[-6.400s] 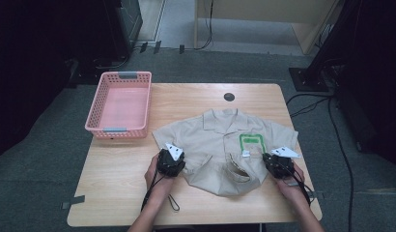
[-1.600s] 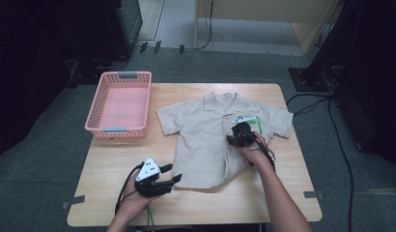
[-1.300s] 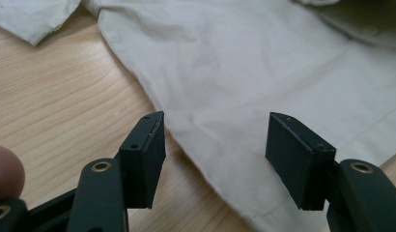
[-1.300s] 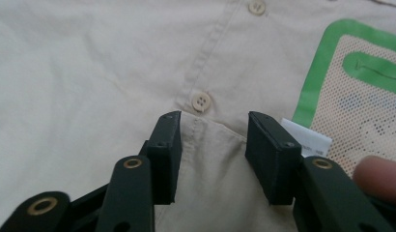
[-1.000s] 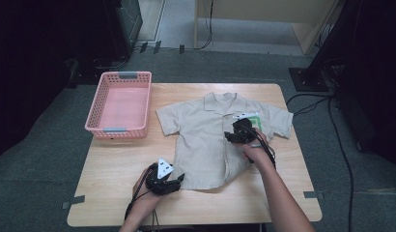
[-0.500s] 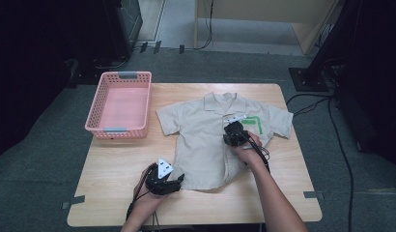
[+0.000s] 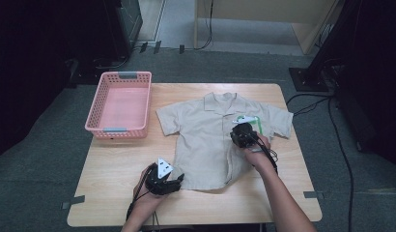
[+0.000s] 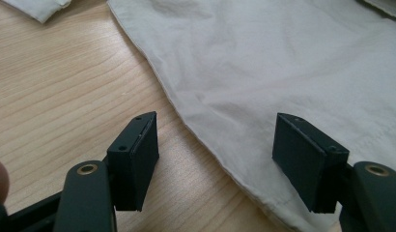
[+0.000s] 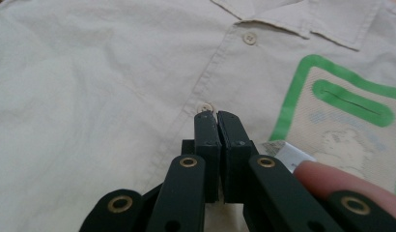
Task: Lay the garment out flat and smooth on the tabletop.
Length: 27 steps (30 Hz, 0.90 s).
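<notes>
A beige short-sleeved shirt [image 7: 205, 130] lies flat on the wooden table [image 7: 114, 159], collar away from me. My right gripper [image 7: 235, 134] rests on the chest beside the green-printed pocket [image 7: 256, 121]. In the right gripper view its jaws [image 9: 217, 116] have just been closing and are shut over the button placket, by a button [image 9: 205, 107], with no cloth seen between them. My left gripper [image 7: 179, 180] is at the shirt's lower left hem corner. Its jaws [image 8: 215, 159] have just been opening and stand open astride the hem edge [image 8: 210, 145], not pressing it.
An empty pink plastic basket [image 7: 119, 75] stands on the table's far left. Bare wood lies between the basket and the left gripper. Black cables trail from both grippers, and more run over the grey floor to the right of the table.
The right gripper has shifted slightly over the shirt's chest. The left gripper came in toward the hem corner earlier and has since kept still.
</notes>
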Tool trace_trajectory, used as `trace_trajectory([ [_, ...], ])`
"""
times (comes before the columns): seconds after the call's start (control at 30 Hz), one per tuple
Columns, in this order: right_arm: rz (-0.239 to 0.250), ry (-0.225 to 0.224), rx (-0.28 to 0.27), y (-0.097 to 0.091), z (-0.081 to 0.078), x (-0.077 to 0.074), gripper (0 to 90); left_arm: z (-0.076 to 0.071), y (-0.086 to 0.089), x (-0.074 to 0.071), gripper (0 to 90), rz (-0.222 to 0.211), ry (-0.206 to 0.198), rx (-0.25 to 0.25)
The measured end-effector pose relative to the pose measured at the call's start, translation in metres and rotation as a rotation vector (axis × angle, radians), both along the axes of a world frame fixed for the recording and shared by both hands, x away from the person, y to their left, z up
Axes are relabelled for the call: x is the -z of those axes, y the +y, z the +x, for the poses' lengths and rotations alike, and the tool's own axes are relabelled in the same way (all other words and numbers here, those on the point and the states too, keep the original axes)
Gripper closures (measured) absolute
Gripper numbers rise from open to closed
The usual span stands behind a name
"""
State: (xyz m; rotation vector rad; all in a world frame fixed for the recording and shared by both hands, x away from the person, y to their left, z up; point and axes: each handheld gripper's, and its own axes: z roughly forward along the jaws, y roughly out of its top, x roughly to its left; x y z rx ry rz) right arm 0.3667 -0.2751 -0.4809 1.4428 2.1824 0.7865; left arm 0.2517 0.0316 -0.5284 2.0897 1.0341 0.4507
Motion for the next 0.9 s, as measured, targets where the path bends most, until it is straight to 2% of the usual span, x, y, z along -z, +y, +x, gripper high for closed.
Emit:
trace_trajectory([
  [0.2, 0.016, -0.037, 0.007, -0.017, -0.019, -0.012, 89.0, 0.000, 0.000, 0.000, 33.8, 0.003, -0.001, 0.001],
  [0.53, 0.028, -0.100, 0.016, -0.051, -0.071, -0.023, 88.9, 0.000, 0.000, 0.000, 33.8, 0.006, -0.002, 0.001],
  [0.7, 0.038, -0.115, 0.026, -0.069, -0.098, -0.020, 88.9, 0.000, 0.000, 0.000, 33.7, 0.006, -0.002, -0.001],
  [0.9, 0.051, -0.118, 0.046, -0.086, -0.132, -0.006, 88.9, -0.002, -0.001, 0.000, 33.4, 0.008, -0.004, 0.001],
])
